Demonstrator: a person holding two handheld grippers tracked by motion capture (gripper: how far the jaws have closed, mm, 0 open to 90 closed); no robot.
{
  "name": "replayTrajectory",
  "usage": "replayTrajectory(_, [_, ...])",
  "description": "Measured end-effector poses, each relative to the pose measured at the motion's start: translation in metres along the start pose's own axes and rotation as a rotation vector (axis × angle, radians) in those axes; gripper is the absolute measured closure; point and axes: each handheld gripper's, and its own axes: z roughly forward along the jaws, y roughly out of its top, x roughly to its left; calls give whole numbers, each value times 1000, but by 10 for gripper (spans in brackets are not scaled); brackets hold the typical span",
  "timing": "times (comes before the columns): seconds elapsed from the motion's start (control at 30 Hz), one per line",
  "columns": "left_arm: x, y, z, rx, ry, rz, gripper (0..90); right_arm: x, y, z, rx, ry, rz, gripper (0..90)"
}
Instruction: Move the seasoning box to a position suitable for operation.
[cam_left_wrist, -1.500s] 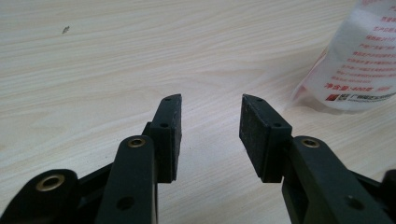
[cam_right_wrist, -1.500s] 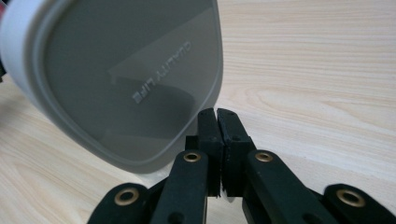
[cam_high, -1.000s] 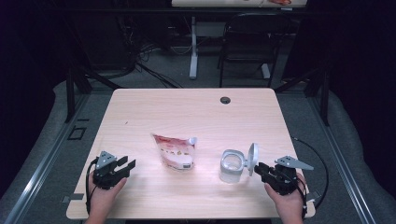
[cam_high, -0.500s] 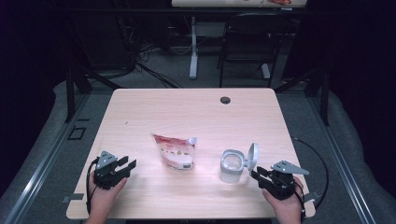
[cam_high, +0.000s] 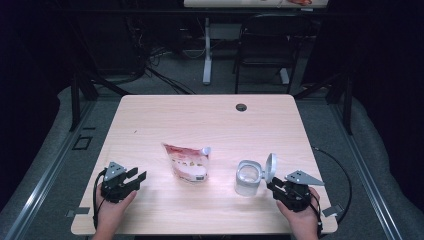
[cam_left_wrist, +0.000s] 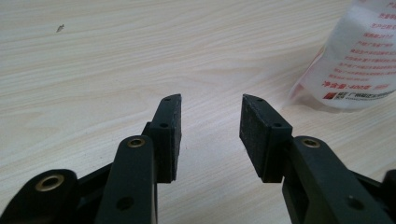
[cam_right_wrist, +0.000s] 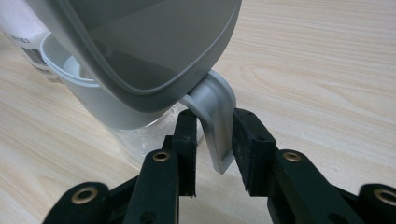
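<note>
A clear container (cam_high: 248, 178) with a grey flip lid (cam_high: 270, 166) standing up stays at the front right of the table. In the right gripper view the lid (cam_right_wrist: 140, 46) looms close, and its curved grey hinge tab (cam_right_wrist: 217, 121) sits between the jaws of my right gripper (cam_right_wrist: 214, 128), which close tightly on it. From above, the right gripper (cam_high: 273, 184) is just right of the container. A red and white pouch (cam_high: 187, 162) lies mid-table; its white end (cam_left_wrist: 355, 60) is ahead and to the right of my left gripper (cam_left_wrist: 210, 105). The left gripper (cam_high: 138, 177) is open and holds nothing.
The light wood table (cam_high: 210, 120) has a dark cable hole (cam_high: 241, 107) near its far edge. A black cable (cam_high: 340, 170) loops off the right side. A chair (cam_high: 262, 45) and desk legs stand beyond the table.
My right hand and gripper have shifted slightly toward the table's front edge, staying at the lid's hinge. The left gripper, pouch and container have kept their places.
</note>
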Motion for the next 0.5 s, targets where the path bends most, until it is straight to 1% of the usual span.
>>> replayTrajectory(0.17, [0, 0, 0, 1, 1, -3, 589, 1, 0, 2, -2, -12, -8, 720])
replayTrajectory(0.2, [0, 0, 0, 1, 1, -3, 589, 1, 0, 2, -3, -15, -10, 729])
replayTrajectory(0.23, [0, 0, 0, 0, 2, -3, 589, 1, 1, 2, -3, -13, -14, 756])
replayTrajectory(0.33, [0, 0, 0, -1, 1, -2, 589, 1, 1, 4, -1, -11, -20, 787])
replayTrajectory(0.4, [0, 0, 0, -1, 1, -1, 589, 1, 2, 4, 6, -7, -26, 796])
replayTrajectory(0.43, [0, 0, 0, -1, 1, -2, 588, 1, 2, 5, -3, -9, -23, 799])
replayTrajectory(0.5, [1, 0, 0, 0, 2, -2, 588, 0, 2, 6, -1, -13, -22, 799])
